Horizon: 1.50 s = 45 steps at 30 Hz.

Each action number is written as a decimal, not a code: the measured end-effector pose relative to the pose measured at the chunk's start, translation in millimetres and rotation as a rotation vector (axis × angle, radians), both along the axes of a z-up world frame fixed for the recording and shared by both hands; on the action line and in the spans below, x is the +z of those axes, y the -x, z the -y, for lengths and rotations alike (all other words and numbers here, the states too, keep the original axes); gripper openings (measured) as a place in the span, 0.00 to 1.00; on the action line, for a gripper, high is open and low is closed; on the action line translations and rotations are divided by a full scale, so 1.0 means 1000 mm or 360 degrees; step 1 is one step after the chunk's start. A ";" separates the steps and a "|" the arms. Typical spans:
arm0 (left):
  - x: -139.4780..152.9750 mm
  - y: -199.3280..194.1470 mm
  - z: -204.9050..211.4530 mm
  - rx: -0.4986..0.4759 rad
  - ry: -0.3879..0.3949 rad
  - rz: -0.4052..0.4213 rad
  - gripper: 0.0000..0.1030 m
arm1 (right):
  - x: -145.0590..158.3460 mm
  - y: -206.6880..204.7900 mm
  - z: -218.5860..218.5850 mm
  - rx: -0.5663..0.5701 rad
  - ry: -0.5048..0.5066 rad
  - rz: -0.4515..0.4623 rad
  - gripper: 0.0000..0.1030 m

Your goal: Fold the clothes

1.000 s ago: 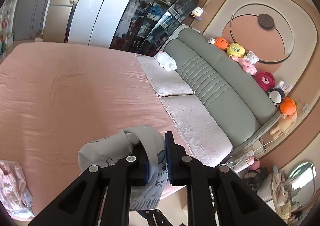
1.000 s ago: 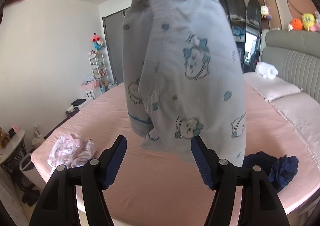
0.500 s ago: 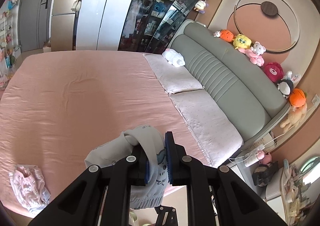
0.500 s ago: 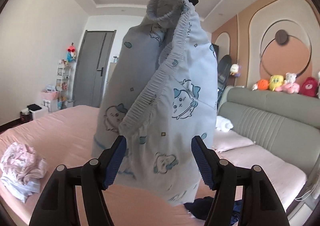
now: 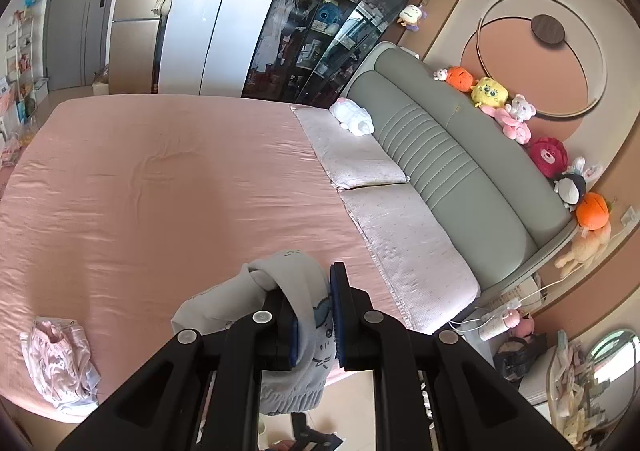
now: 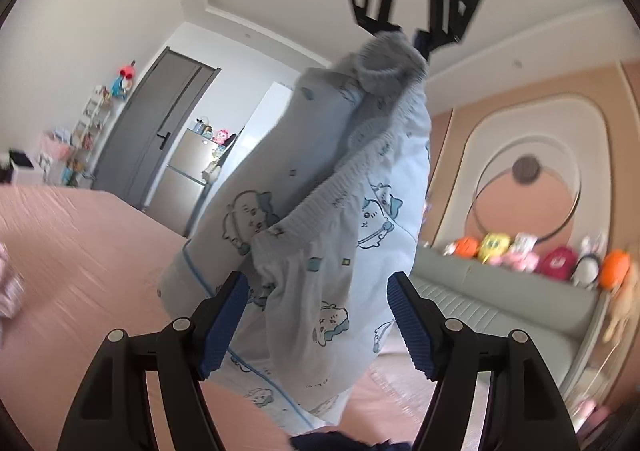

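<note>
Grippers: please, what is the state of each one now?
Left gripper: closed on the light blue printed garment, holding it up.
Right gripper: jaws opening, nothing gripped; the garment hangs just beyond them.

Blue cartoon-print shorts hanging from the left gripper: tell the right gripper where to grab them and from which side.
Grip the shorts at the free end of the ribbed waistband, which sags just above the right gripper. Come level from the front: its jaws are opening with cloth between them, not yet pinched. The left gripper already clamps the waistband's top.
</note>
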<state>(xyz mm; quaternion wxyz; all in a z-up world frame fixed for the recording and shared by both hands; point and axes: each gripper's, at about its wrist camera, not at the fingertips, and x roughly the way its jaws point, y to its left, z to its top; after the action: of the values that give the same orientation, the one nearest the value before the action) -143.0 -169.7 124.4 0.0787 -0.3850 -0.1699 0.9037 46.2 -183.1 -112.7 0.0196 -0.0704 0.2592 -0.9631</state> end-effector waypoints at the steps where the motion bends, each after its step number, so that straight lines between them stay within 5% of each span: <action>1: 0.003 -0.002 -0.001 -0.0006 0.0006 -0.0003 0.11 | -0.005 0.000 0.007 -0.0037 -0.0069 -0.0039 0.70; 3: 0.008 -0.008 -0.003 -0.0014 0.0017 -0.0025 0.11 | -0.012 0.001 0.023 -0.0091 -0.0200 -0.0086 0.70; 7: 0.016 -0.017 -0.004 -0.0011 0.0033 -0.0053 0.11 | -0.004 0.007 0.030 -0.0176 -0.0146 -0.0097 0.70; 16: 0.024 -0.023 0.003 0.0012 -0.0003 -0.0038 0.11 | -0.005 0.007 0.054 -0.0327 -0.0354 -0.0473 0.74; 27: 0.012 -0.020 0.012 0.0070 -0.0057 0.0000 0.11 | 0.005 0.008 0.026 -0.0331 -0.0253 -0.0406 0.73; 33: 0.008 -0.022 0.017 0.0106 -0.0060 0.0016 0.11 | 0.014 0.019 0.018 -0.0332 -0.0228 -0.0361 0.57; 40: 0.002 -0.026 0.036 0.0195 -0.0112 0.0035 0.11 | 0.029 0.008 0.003 -0.0361 -0.0161 -0.0449 0.57; 45: -0.005 -0.031 0.040 0.0190 -0.0113 0.0061 0.11 | 0.041 0.018 -0.006 -0.0341 -0.0095 -0.0323 0.57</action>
<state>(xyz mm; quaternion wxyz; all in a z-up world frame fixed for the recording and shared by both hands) -112.2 -210.1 119.0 0.0350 -0.3882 -0.2260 0.8927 28.1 -177.3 -71.4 -0.1077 -0.1388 0.2945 -0.9394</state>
